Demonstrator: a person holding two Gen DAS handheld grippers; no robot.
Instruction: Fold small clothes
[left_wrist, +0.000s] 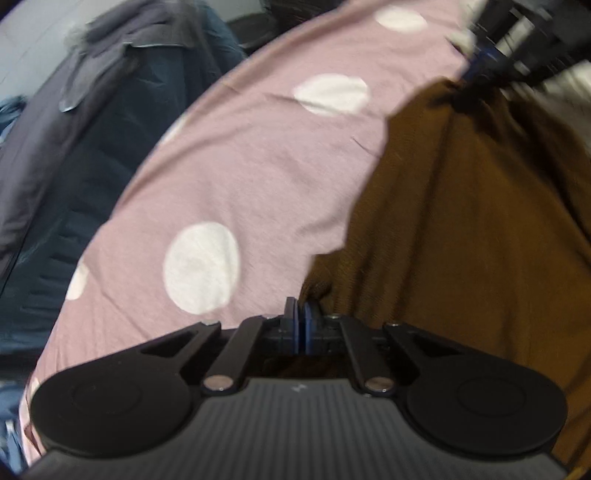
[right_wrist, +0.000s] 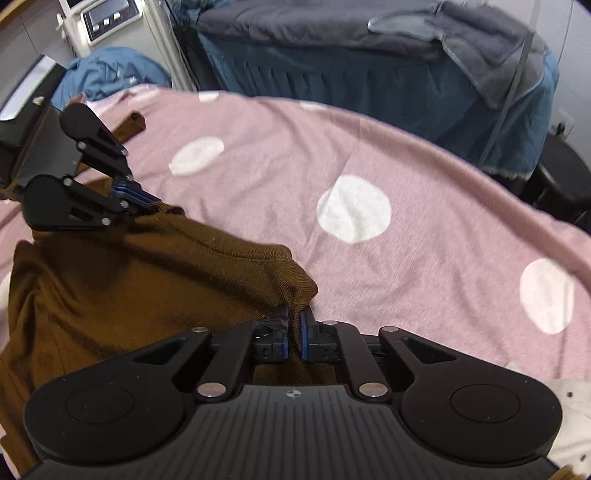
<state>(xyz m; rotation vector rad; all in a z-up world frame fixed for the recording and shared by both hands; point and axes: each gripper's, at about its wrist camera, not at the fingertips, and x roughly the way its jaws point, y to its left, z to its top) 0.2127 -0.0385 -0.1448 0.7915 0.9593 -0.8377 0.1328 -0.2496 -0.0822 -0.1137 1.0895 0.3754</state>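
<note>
Both claws are clamped on the same brown knitted garment (right_wrist: 122, 295). Seen from the right wrist view, the right gripper (right_wrist: 294, 328) has its blue-padded fingers (right_wrist: 283, 332) drawn narrow with a fold of the garment's ribbed edge pinched between them, close to the camera. Farther off and to the left, the left gripper (right_wrist: 146, 201) has its jaws pressed together on another point of that same edge, so the hem runs between the two claws and the cloth sags below it to the left.

From the left wrist view, the left gripper (left_wrist: 300, 317) shows its pads nearly touching, a small tuck of brown fabric (left_wrist: 461, 229) caught at their tips. The right gripper (left_wrist: 480, 72) appears blurred at the far right, at the garment's far corner.

Underneath lies a pink bedspread with white dots (right_wrist: 424, 177). Beyond it, far across the room, stands a bed with dark blue and grey covers (right_wrist: 369, 55).
</note>
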